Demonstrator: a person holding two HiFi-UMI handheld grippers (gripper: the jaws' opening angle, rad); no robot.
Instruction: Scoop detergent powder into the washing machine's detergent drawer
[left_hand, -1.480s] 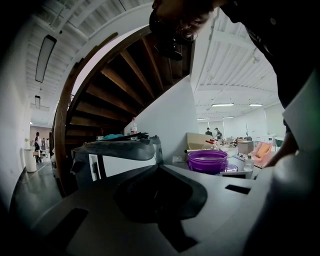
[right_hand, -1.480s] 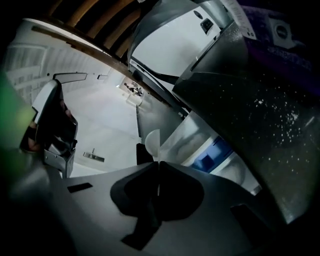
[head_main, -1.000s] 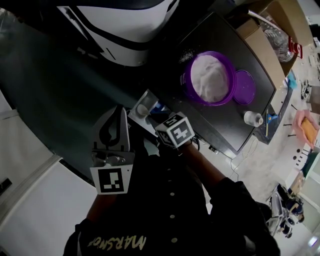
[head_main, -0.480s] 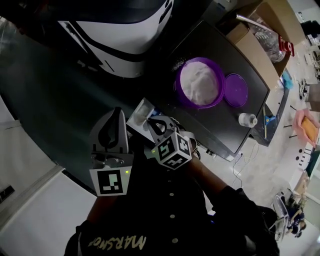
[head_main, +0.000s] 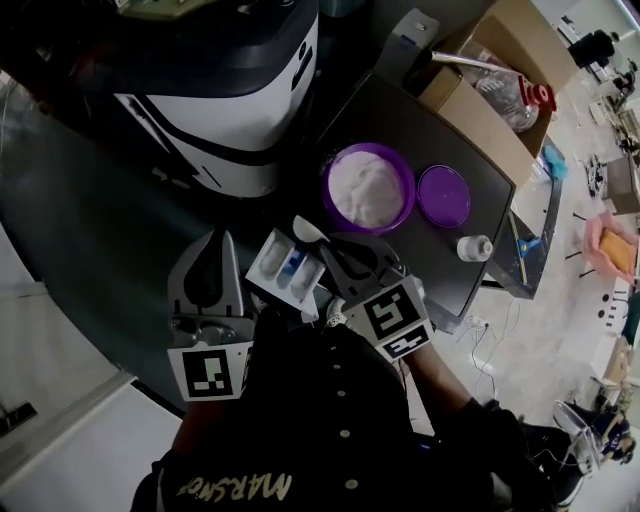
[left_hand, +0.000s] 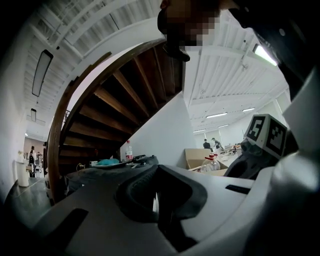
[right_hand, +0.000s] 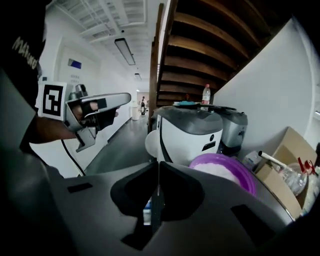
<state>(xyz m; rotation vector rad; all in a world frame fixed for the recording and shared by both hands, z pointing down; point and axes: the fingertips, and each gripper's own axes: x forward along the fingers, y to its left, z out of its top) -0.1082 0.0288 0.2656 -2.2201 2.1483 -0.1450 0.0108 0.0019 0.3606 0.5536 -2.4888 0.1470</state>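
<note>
The white detergent drawer (head_main: 287, 264), with a blue compartment, sticks out below the white and black washing machine (head_main: 235, 95). My right gripper (head_main: 340, 258) is shut on the thin handle of a white scoop (head_main: 309, 231), whose bowl hangs over the drawer's far right end. In the right gripper view the scoop (right_hand: 151, 143) stands up ahead of the right gripper (right_hand: 157, 167), in front of the washing machine (right_hand: 192, 131). A purple tub (head_main: 368, 187) of white powder sits open just beyond. My left gripper (head_main: 205, 285) is shut and empty, left of the drawer.
The tub's purple lid (head_main: 443, 194) and a small white bottle (head_main: 474, 246) lie on the dark table (head_main: 400, 110). A cardboard box (head_main: 490, 95) with a plastic bottle stands at the table's back. A wooden staircase rises behind the machines.
My right gripper has drawn back to the right with the scoop, uncovering the drawer's compartments. The head view has swung, so the tub sits further left. The left gripper has hardly moved.
</note>
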